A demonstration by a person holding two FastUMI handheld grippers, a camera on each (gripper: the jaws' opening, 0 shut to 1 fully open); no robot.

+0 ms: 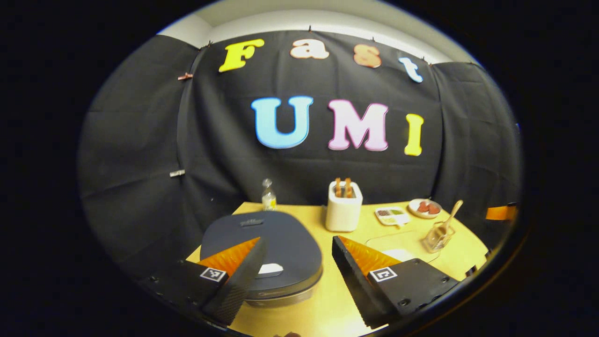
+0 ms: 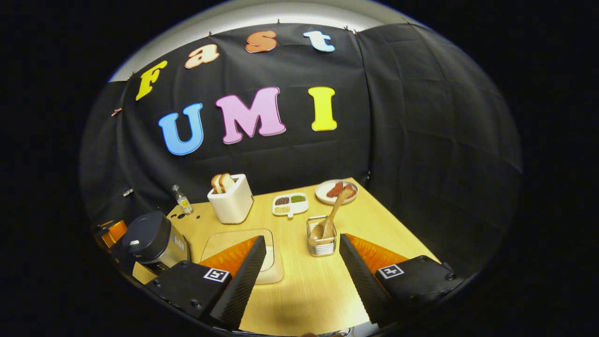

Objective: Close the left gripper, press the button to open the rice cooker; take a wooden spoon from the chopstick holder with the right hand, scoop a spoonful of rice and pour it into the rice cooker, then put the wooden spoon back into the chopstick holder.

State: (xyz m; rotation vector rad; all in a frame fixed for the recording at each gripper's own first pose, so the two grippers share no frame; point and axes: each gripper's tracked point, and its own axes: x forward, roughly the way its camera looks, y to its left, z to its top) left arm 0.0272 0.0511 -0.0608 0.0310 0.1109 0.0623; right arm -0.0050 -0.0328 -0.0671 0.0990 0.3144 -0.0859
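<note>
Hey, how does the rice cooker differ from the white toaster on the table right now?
The rice cooker is dark grey with rounded sides; the toaster is white and boxy. The rice cooker's lid is shut, with a pale button on top, while the toaster's top is open and two bread slices stick up from it. The rice cooker looks broader and sits nearer the left gripper; the toaster stands farther back. Both rest upright on the yellow table.

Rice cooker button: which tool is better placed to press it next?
Left. The left tool hangs open right over the closed rice cooker, near its button; the right tool faces the chopstick holder.
</note>
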